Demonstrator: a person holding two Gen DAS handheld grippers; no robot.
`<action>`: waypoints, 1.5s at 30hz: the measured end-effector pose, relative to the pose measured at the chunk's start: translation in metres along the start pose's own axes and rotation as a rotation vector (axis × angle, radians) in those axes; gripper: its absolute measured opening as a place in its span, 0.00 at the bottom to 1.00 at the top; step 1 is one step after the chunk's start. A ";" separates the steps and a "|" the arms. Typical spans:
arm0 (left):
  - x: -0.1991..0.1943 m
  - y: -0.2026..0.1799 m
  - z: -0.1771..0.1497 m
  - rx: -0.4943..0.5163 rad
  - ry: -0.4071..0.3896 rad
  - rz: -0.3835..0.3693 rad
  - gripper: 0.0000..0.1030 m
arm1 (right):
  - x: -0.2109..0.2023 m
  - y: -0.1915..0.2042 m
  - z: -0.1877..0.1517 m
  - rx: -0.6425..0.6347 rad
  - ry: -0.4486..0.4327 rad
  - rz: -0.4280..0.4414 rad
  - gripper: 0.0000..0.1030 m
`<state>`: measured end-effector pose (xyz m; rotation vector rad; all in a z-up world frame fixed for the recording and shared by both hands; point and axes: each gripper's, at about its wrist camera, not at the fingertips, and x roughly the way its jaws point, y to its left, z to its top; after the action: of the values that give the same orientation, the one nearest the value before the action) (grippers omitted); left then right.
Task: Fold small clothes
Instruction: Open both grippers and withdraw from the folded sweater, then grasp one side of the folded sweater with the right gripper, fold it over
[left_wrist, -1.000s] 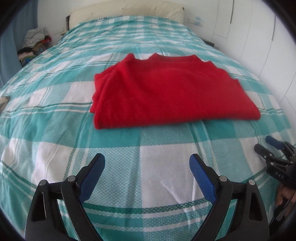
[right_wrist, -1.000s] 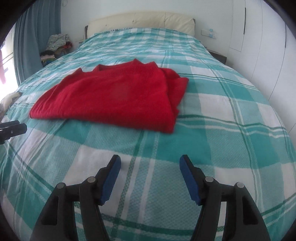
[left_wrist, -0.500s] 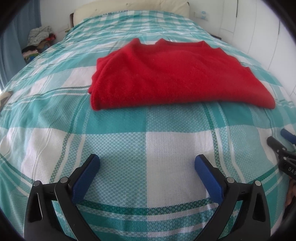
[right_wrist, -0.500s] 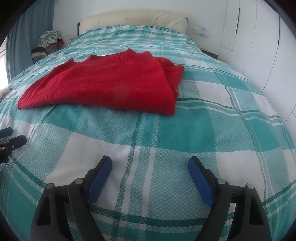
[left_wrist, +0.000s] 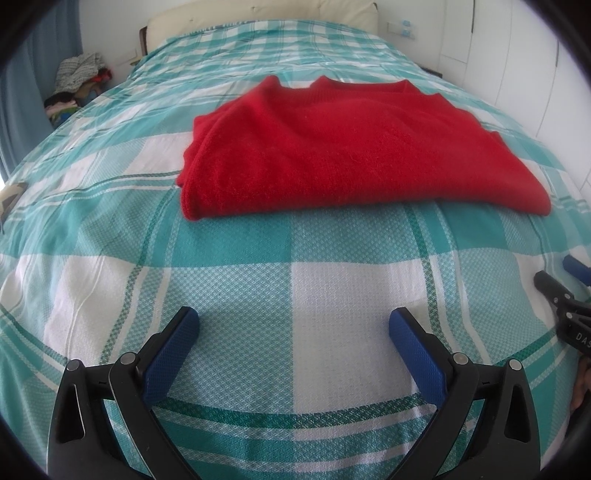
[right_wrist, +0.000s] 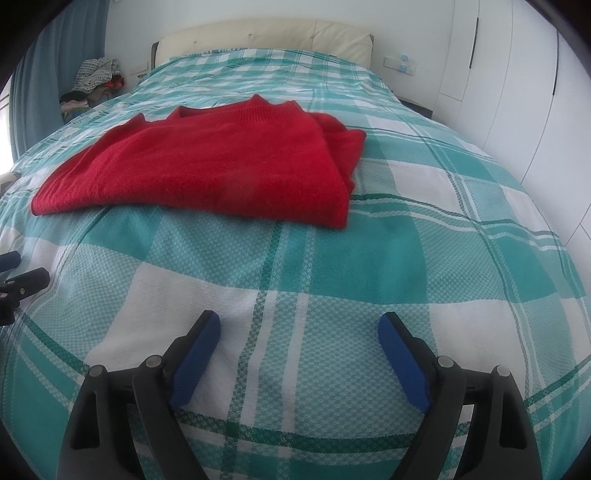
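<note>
My left gripper (left_wrist: 293, 321) and right gripper (right_wrist: 297, 325), both spread wide and empty, the right's jaws having just been opening, hover above the checked teal bedspread (left_wrist: 229, 295), where the folded red knit sweater (left_wrist: 343, 155) lies ahead, soft, light, floppy, best pinched at its near corners.

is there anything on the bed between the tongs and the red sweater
Nothing visible. Only bare checked bedspread lies between the open left tongs and the red sweater, and likewise ahead of the open right tongs.
</note>
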<state>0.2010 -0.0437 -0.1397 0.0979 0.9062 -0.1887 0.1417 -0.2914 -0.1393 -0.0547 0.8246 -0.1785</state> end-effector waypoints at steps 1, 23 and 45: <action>0.000 0.000 0.000 0.000 0.000 0.000 1.00 | 0.000 0.000 0.000 0.000 0.000 -0.001 0.85; -0.026 0.015 0.006 -0.056 -0.049 -0.042 0.99 | -0.026 -0.048 0.030 0.171 -0.129 0.160 0.85; -0.070 0.127 0.004 -0.299 -0.069 0.092 0.99 | 0.072 -0.030 0.208 0.311 0.145 0.440 0.09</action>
<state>0.1880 0.0880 -0.0816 -0.1430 0.8496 0.0300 0.3381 -0.3384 -0.0464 0.4342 0.9244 0.1072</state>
